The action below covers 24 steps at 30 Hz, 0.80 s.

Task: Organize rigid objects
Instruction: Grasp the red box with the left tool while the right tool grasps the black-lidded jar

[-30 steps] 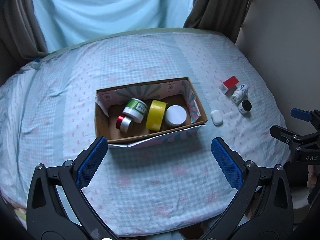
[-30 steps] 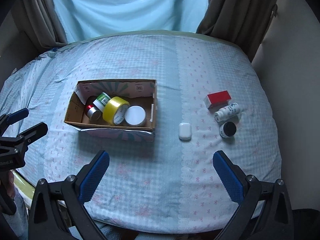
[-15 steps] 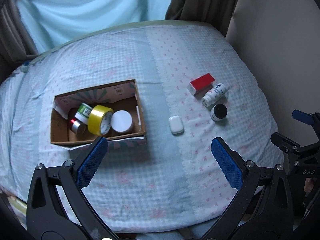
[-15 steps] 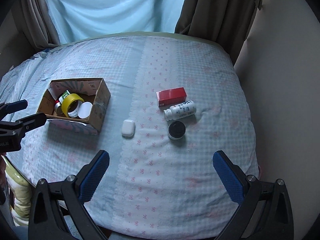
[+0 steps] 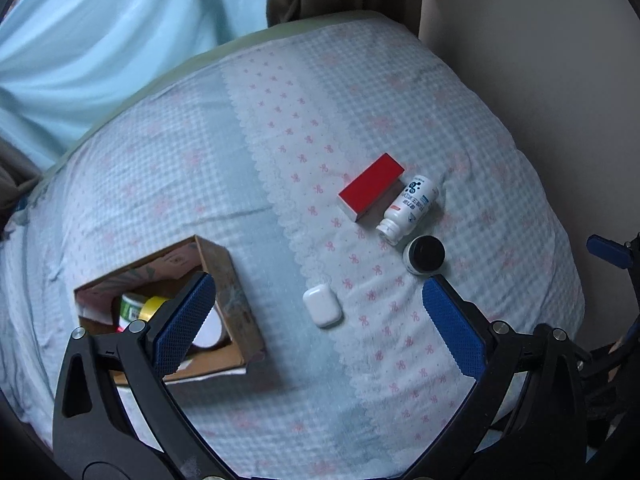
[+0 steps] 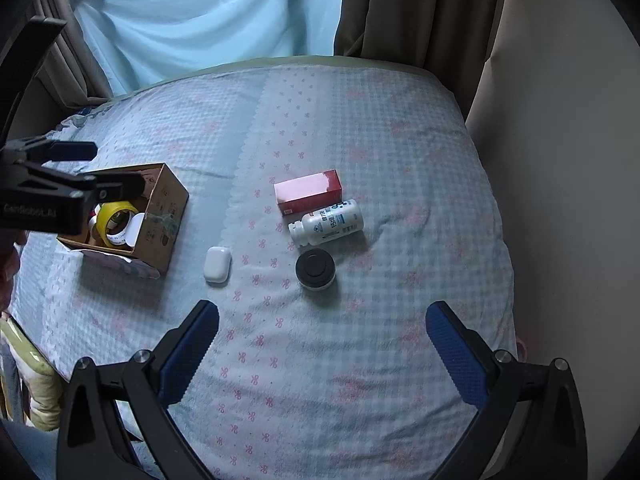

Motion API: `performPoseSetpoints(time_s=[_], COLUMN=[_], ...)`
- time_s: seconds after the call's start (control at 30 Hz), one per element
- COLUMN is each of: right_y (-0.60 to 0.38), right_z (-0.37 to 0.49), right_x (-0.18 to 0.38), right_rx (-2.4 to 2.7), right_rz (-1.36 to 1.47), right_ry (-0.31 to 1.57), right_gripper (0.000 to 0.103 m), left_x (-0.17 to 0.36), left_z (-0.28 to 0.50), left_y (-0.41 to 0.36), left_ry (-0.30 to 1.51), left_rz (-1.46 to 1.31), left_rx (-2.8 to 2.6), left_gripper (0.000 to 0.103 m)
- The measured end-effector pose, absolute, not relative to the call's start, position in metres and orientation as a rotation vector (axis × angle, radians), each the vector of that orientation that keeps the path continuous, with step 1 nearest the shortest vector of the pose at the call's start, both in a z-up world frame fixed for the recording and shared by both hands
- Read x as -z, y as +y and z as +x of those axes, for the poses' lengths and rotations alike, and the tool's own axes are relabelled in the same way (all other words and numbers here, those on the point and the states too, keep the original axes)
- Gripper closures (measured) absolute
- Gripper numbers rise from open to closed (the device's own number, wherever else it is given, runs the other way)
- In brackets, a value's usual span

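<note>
White earbud case [image 6: 217, 264] is seen just ahead-left of the spread, empty right gripper [image 6: 322, 344], long axis pointing away.

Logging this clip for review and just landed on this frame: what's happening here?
A person holds a hand-held gripper in each hand over a bed, sorting small items into a cardboard box. The left hand-held gripper and right hand-held gripper are both open and empty. The box already holds yellow tape and some jars. Lying loose on the bedspread: a white earbud case, red box, white bottle and black-lidded jar.
</note>
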State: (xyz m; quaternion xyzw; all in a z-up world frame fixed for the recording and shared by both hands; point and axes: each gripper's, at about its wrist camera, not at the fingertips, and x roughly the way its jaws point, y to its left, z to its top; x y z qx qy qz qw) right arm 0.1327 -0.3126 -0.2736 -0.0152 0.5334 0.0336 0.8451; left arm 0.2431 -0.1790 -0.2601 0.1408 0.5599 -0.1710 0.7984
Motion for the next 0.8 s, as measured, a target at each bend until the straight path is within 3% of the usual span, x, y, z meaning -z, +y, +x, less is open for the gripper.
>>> performPoseSetpoints(time_s=[0.57, 0.77, 0.8], right_y=[-0.303, -0.295, -0.293], right_z=[0.21, 0.227, 0.229], right_x=[0.408, 0.445, 0.45], right_rx=[-0.045, -0.045, -0.047], right_rz=[-0.109, -0.114, -0.119], right_ry=[1.244, 1.321, 1.333], right_gripper=[0.0, 0.008, 0.013], left_x=[0.427, 0.471, 0.475], left_z=[0.362, 0.368, 0.369], left_y=[-0.315, -0.337, -0.341], left_ry=[1.416, 1.456, 1.448], left_rz=[0.802, 0.94, 0.971], left_rx=[0.646, 0.697, 0.702], left_gripper=[0.0, 0.005, 0.006])
